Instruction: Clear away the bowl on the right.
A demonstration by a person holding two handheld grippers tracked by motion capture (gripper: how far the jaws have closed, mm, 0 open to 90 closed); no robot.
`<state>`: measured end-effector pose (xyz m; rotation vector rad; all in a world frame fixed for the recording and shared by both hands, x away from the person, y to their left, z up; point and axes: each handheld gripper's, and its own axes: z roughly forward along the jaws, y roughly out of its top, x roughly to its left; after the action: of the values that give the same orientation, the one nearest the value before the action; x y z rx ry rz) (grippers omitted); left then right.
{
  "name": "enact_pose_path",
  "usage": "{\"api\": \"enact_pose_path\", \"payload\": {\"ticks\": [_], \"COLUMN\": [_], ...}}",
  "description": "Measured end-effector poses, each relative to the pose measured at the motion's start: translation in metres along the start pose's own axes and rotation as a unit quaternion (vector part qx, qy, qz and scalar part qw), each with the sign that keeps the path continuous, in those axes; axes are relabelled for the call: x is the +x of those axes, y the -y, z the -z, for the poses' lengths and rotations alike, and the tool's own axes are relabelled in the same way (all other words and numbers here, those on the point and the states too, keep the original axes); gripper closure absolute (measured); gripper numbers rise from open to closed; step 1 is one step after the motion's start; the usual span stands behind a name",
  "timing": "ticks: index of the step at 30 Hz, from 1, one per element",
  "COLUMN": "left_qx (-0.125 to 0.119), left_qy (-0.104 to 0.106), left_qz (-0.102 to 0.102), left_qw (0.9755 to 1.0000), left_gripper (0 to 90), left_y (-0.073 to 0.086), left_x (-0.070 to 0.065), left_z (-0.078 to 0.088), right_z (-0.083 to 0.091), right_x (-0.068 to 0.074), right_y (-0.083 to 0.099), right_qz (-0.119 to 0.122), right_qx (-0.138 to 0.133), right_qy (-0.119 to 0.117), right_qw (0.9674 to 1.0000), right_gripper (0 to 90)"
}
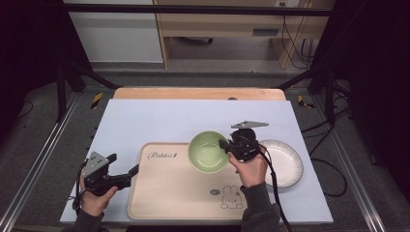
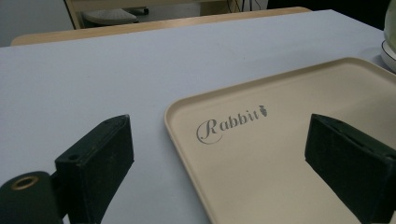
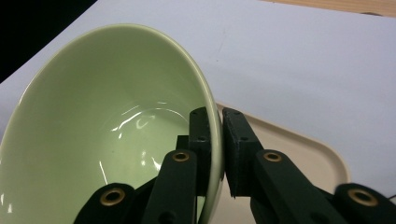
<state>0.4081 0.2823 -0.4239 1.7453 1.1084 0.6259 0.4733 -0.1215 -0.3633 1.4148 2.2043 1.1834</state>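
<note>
Pale green glazed ceramic bowl sat over the far right part of the beige rectangular plastic tray with "Rabbit" lettering, pinched by its right rim wall. Right gripper had its jaws pressed together on that rim, one pad inside the bowl, one outside; in the right gripper view the bowl looked tilted relative to the jaws, empty, glossy inside. Couldn't tell if its base touched the tray or hung just above.

Step in hand, by my read: carrying the bowl onto the tray, placement likely. Next move would call for lowering it level onto a bare part of the tray, then letting the jaws spread and backing the hand off to the right without dragging the rim.

Left gripper rested at the tray's near left edge, jaws spread wide with nothing between them; the left gripper view showed the tray corner and lettering between the two pads.

White round plate with dark rim sat just right of the tray, under the right hand and close to its exit path. Light blue-grey table mat lay under everything. Nothing else blocked the tray surface; the rabbit drawing near the front right stayed uncovered.
</note>
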Motion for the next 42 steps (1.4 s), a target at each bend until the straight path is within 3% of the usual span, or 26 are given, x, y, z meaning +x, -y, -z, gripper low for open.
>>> {"api": "enact_pose_path", "payload": {"ticks": [42], "left_qx": [-0.002], "left_qy": [0.001], "left_qz": [0.000], "left_qw": [1.0000], "left_gripper": [7.7], "left_y": [0.000], "left_x": [0.000], "left_z": [0.001], "right_z": [-0.063], "right_x": [0.024], "right_y": [0.018], "right_qz": [0.006], "right_qx": [0.062], "right_qy": [-0.018], "right_qw": [0.9979], "right_gripper": [83.1]}}
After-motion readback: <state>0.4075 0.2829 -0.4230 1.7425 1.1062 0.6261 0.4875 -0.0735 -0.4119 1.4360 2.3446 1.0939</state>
